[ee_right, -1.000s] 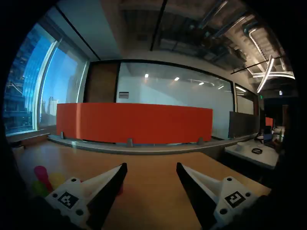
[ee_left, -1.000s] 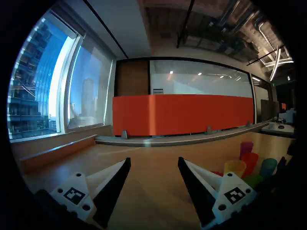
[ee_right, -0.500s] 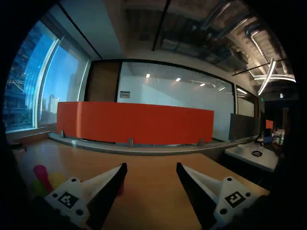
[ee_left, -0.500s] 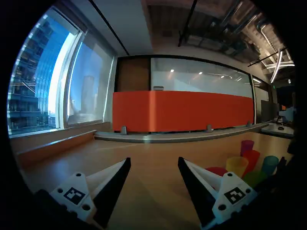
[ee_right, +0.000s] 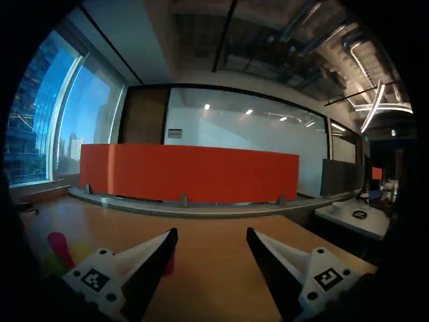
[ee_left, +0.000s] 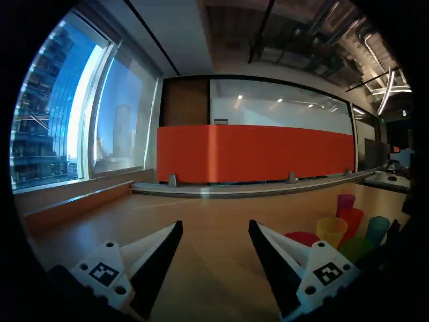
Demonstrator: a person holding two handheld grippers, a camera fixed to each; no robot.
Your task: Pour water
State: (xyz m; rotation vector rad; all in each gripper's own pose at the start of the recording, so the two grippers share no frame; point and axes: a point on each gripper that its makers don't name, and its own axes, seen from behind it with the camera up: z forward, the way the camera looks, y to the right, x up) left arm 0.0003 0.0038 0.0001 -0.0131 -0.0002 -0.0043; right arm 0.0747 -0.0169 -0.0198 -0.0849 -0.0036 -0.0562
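Several coloured plastic cups stand grouped on the wooden table point(ee_left: 214, 252). In the left gripper view they sit at the right: a purple cup point(ee_left: 345, 202), a red-orange cup point(ee_left: 352, 221), a yellow cup point(ee_left: 331, 229), a teal cup point(ee_left: 377, 228), a green cup point(ee_left: 354, 248) and a red rim point(ee_left: 301, 238) behind the right finger. My left gripper point(ee_left: 214, 236) is open and empty, left of the cups. In the right gripper view my right gripper point(ee_right: 211, 240) is open and empty. A pink cup point(ee_right: 58, 246), a yellow cup point(ee_right: 80, 250) and a green cup point(ee_right: 53, 263) stand at its lower left.
An orange partition point(ee_left: 257, 155) runs along the table's far edge on a grey rail point(ee_left: 241, 190). Big windows point(ee_left: 64, 129) line the left side. Another desk point(ee_right: 354, 214) with small items stands at the right. Bare wooden tabletop point(ee_right: 214, 252) lies ahead of both grippers.
The left gripper view has tipped slightly, so the cups and the red rim show a bit more. The right gripper view has barely shifted. Both grippers stay open.
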